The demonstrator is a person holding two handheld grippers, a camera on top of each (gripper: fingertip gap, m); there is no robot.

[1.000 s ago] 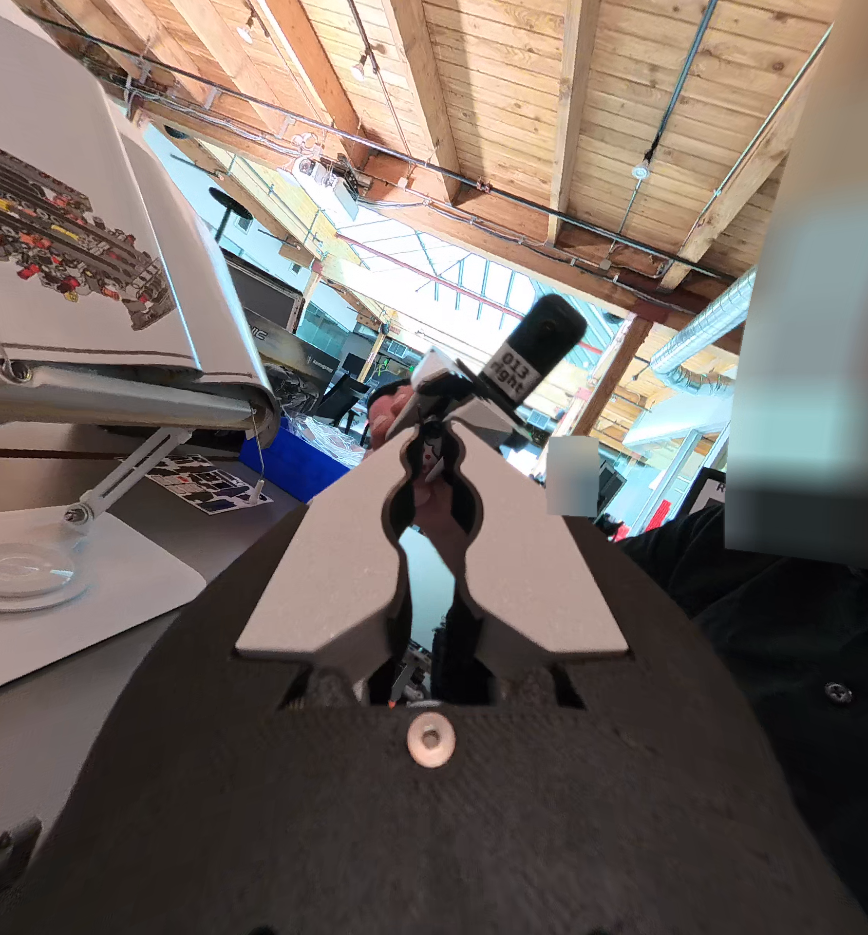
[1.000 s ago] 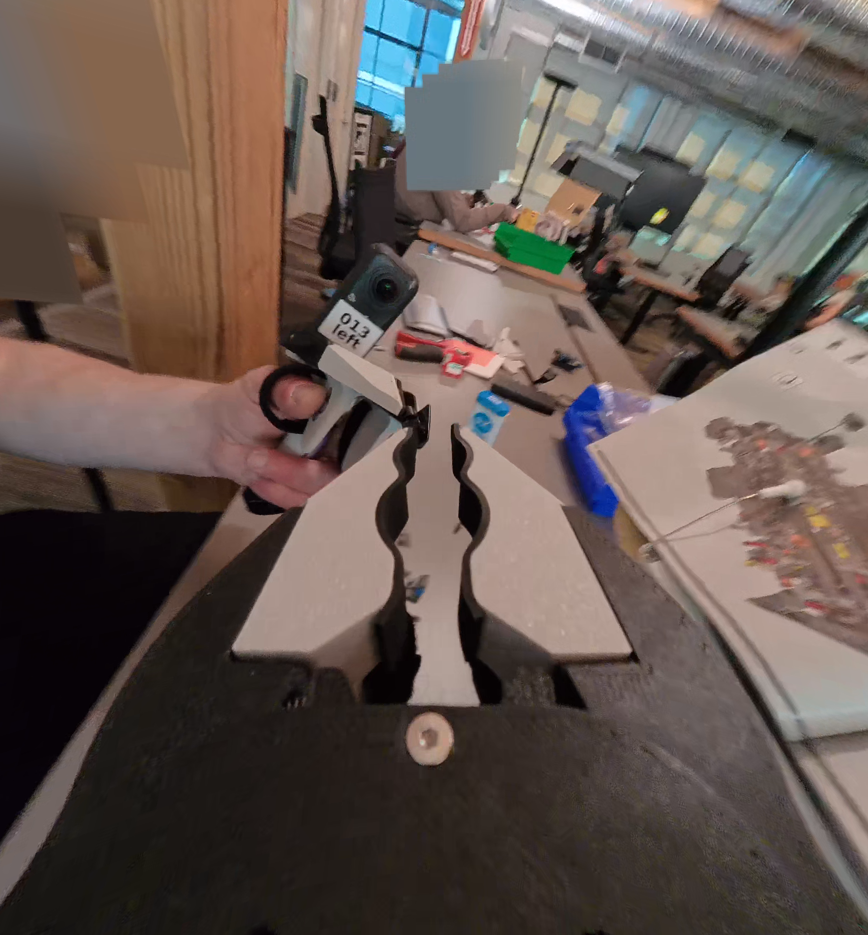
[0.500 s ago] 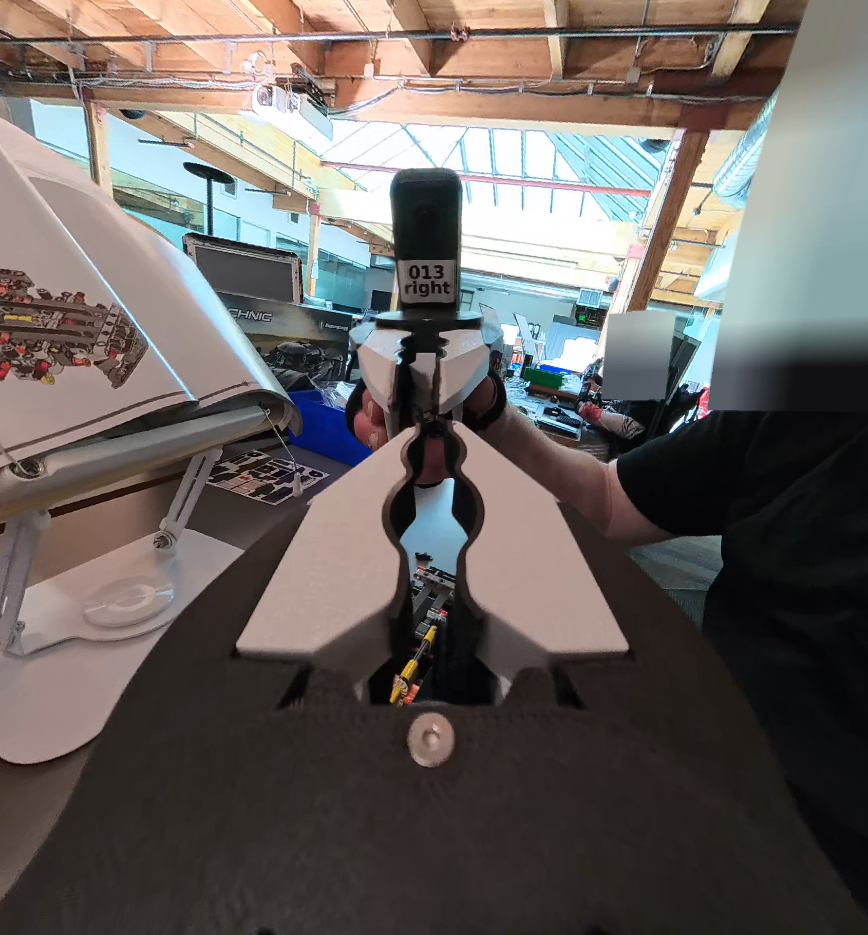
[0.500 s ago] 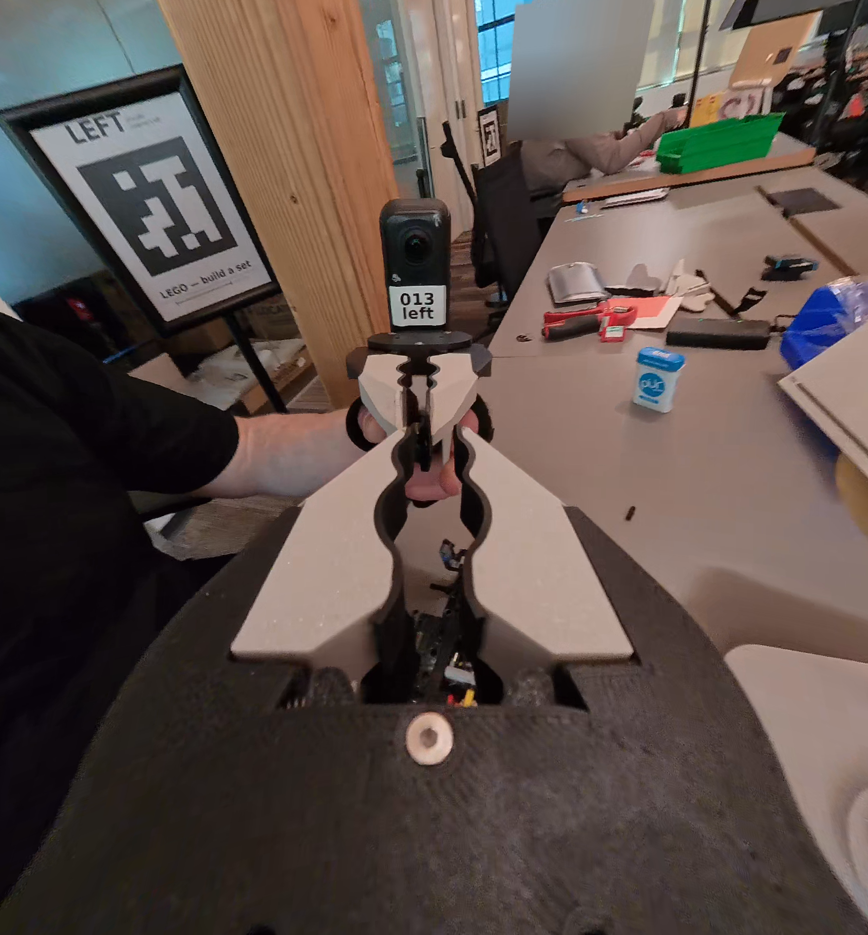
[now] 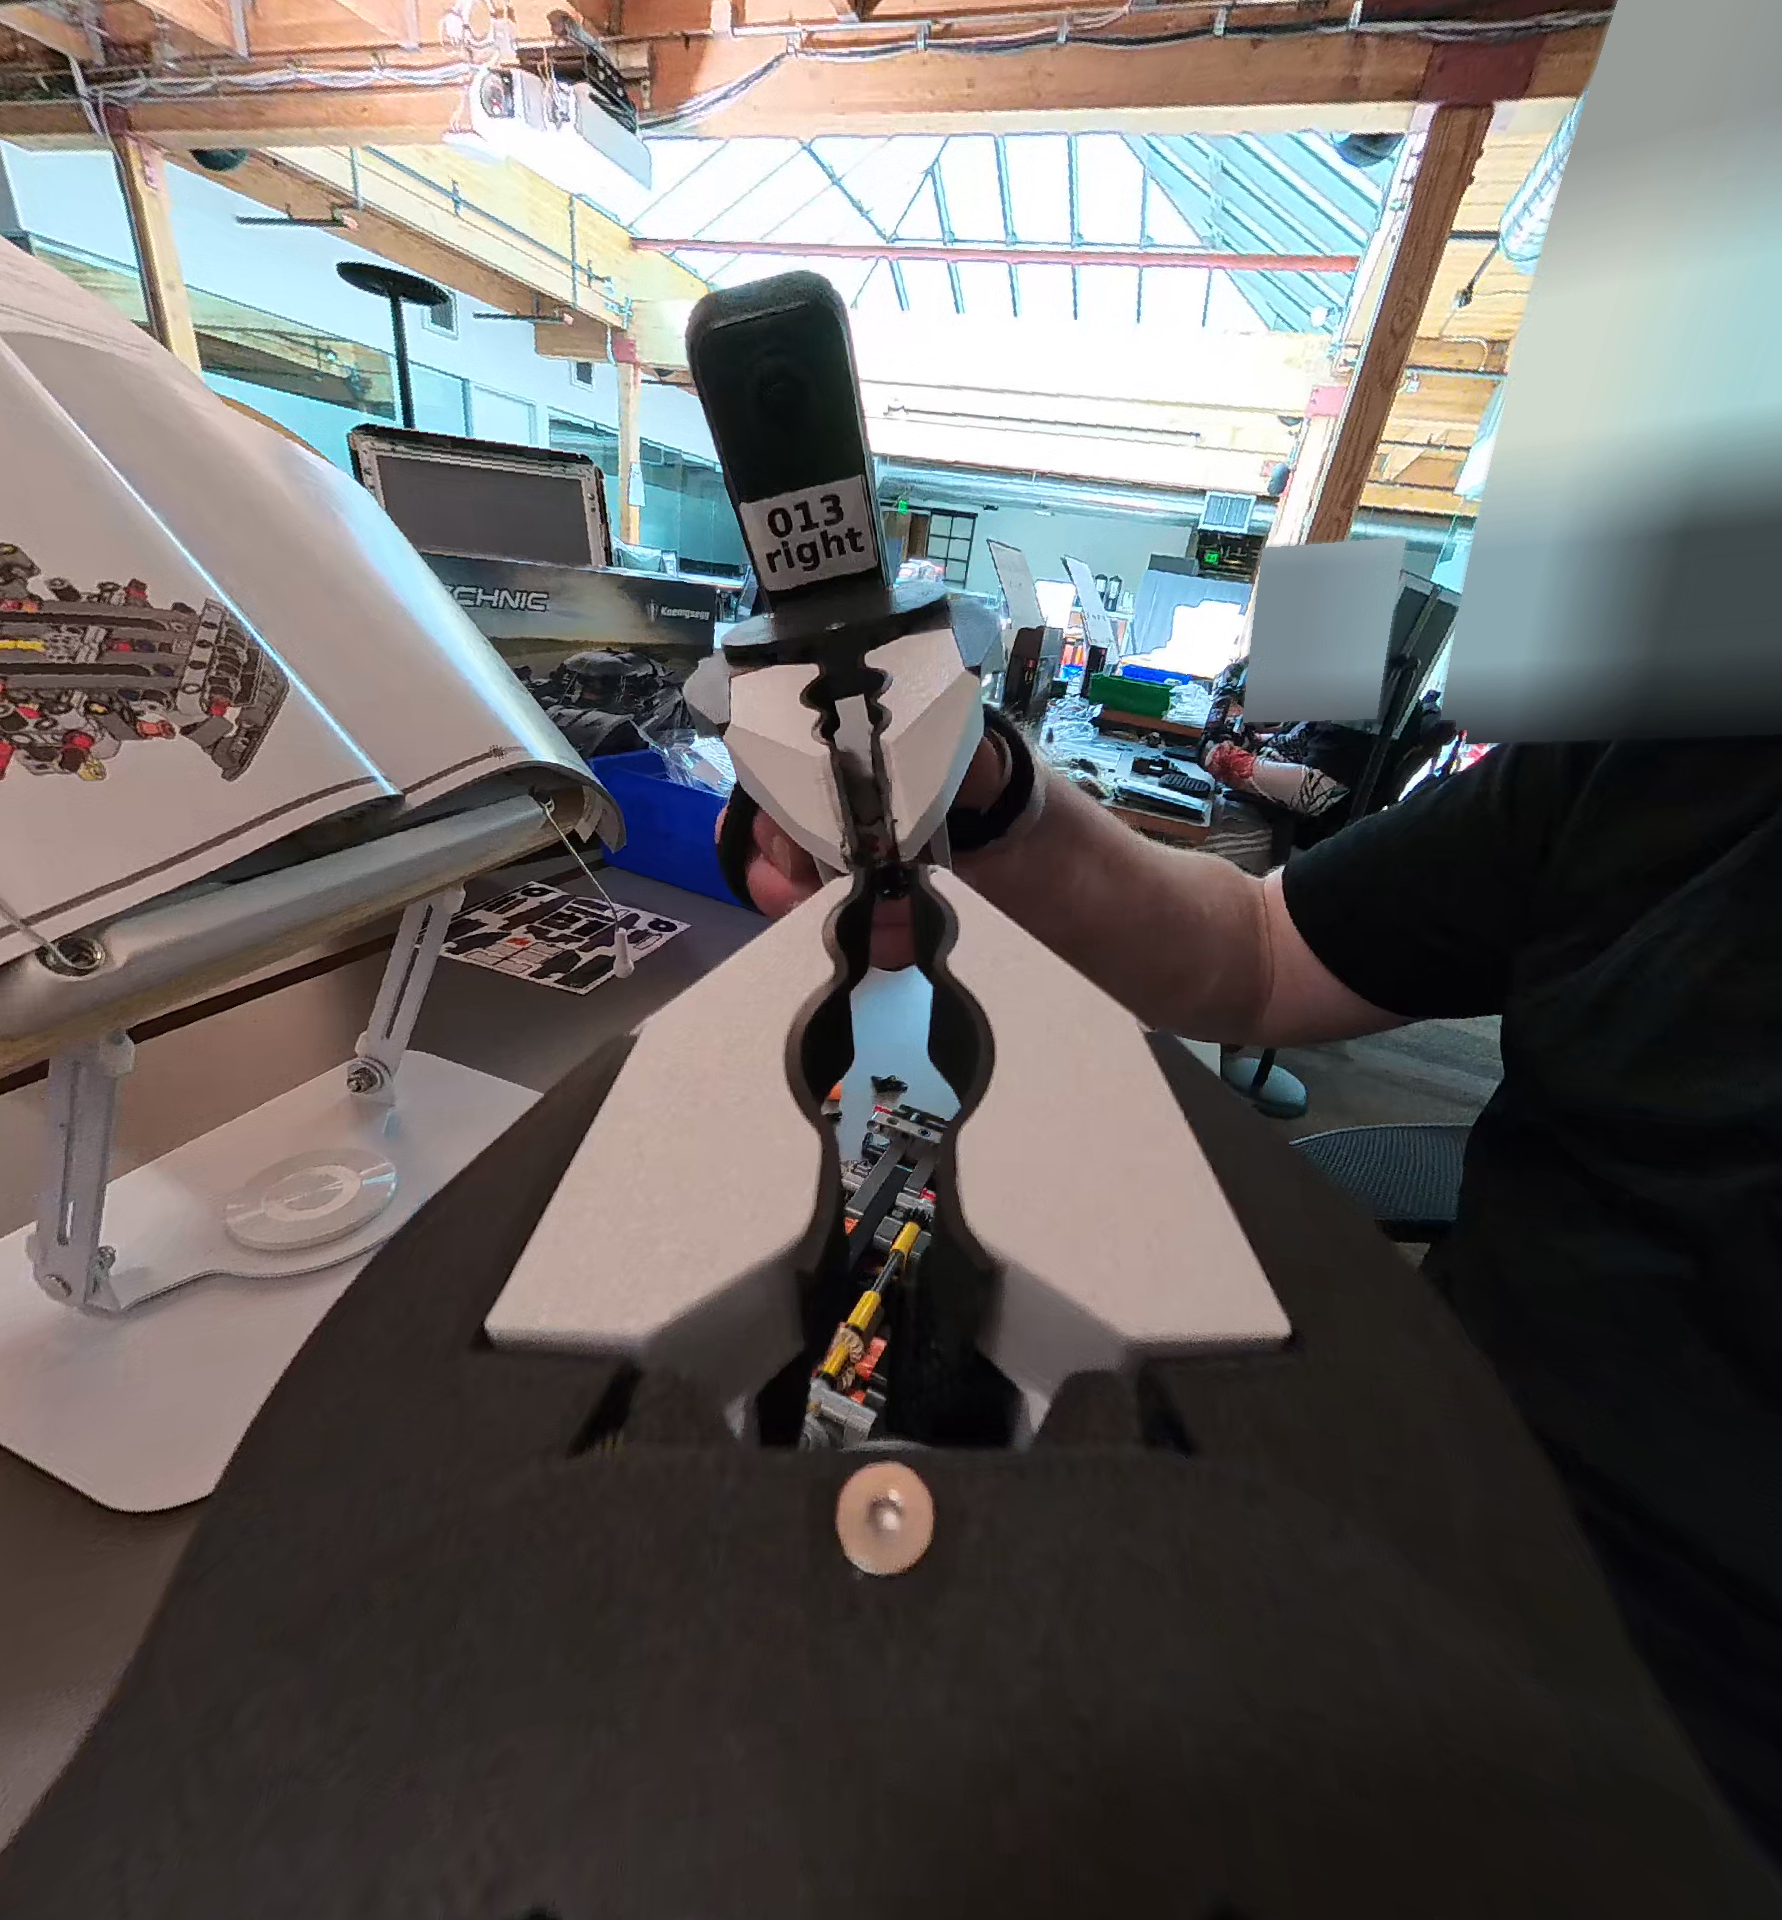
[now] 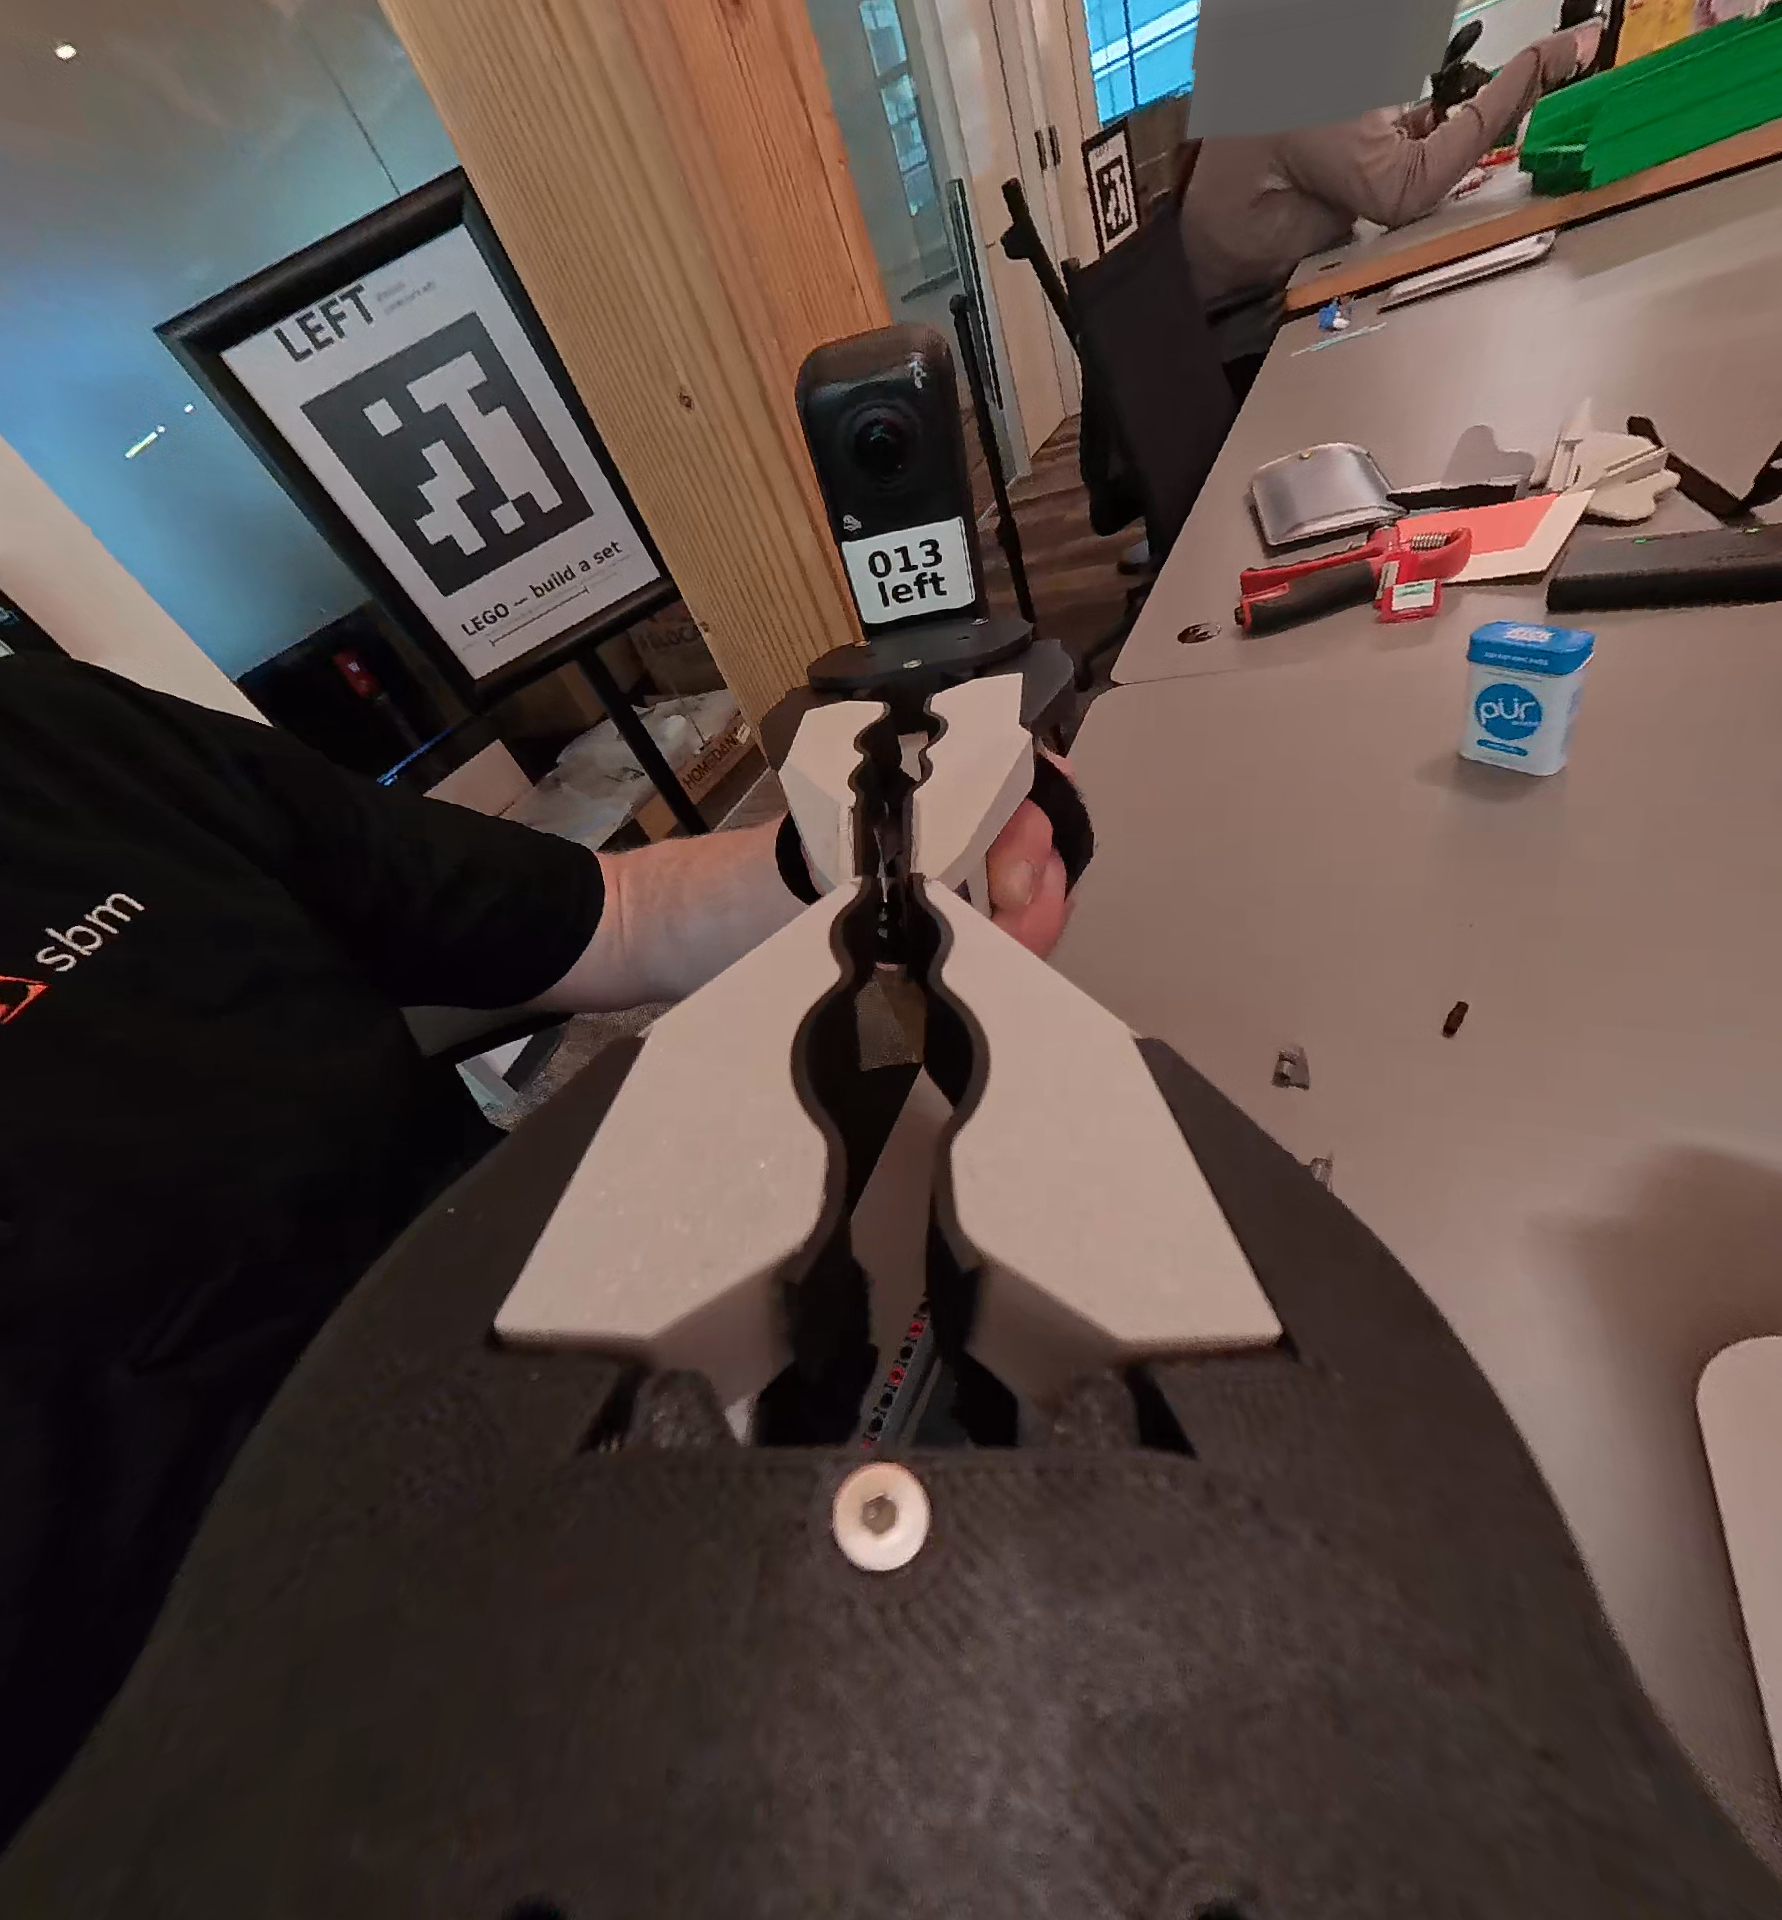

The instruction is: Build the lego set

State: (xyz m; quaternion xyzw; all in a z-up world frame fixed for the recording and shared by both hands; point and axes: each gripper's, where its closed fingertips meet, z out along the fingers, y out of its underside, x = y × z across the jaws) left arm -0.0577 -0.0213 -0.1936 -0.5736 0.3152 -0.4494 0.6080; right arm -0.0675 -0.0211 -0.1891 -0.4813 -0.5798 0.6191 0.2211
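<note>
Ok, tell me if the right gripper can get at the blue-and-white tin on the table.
Probably yes: the tin stands alone on the table, nothing between it and the right gripper. First it must back off the left gripper and open its jaws.

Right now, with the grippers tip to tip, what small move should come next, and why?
Probably draw the left gripper and right gripper apart and dip toward the lego assembly below: both look shut, with no piece clearly held.
</note>
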